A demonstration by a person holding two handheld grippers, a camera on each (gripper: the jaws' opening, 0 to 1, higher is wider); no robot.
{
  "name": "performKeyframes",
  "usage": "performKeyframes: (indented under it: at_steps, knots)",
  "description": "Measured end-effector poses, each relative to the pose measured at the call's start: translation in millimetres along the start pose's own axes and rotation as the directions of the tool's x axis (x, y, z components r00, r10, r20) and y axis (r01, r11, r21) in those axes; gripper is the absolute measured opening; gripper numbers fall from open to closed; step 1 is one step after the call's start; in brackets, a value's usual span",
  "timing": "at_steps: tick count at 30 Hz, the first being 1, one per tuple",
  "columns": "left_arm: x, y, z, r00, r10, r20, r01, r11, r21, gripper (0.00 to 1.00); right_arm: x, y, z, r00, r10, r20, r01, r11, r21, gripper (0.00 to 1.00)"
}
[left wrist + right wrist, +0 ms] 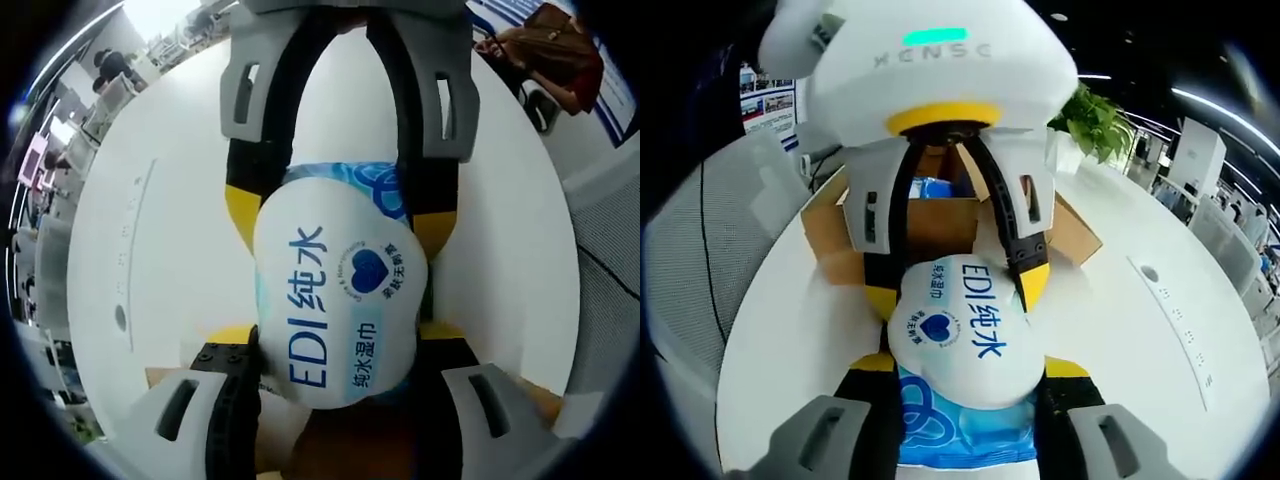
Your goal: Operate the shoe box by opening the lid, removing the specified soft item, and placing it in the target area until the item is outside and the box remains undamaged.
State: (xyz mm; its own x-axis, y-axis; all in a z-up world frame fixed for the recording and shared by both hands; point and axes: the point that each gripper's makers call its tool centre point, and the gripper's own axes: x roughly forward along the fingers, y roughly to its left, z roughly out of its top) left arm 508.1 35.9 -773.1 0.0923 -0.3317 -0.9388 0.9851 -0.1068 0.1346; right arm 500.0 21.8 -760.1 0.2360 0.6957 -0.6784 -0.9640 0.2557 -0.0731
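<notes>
The wet-wipe pack (335,300) hangs above the white tabletop (160,230), clear of the open shoe box (940,225), with both the left hand-held gripper (335,375) and the right hand-held gripper (965,400) clamped on opposite ends. It looks soft, light and slick-wrapped; gripping the ends seems safest.

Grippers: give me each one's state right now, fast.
Left gripper: shut on the wet wipes pack.
Right gripper: shut on the same wet wipes pack, from the opposite end.
</notes>
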Motion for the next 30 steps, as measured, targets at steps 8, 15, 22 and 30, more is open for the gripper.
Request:
performKeyframes:
  at_steps: [8,15,22,30]
  knots:
    - [1,-0.6,3.7,0.999,0.006,0.035,-0.006,1.0,0.006,0.6,-1,2,-5.6,1.0,0.001,-0.003,-0.001,1.0,-0.001,0.49]
    - [0,-0.5,5.7,0.999,-0.007,0.033,0.006,1.0,0.012,0.61,-3,1,-9.1,1.0,-0.002,-0.029,0.002,1.0,-0.001,0.51]
    - [-2,0.0,7.2,0.999,-0.014,0.045,0.013,1.0,0.014,0.61,-11,-1,-7.4,0.999,-0.014,-0.04,0.015,1.0,0.025,0.51]
    - [-20,9.2,10.1,0.996,-0.016,0.09,0.018,1.0,-0.021,0.64,-18,0,-1.5,0.999,-0.02,-0.045,0.022,0.999,0.043,0.54]
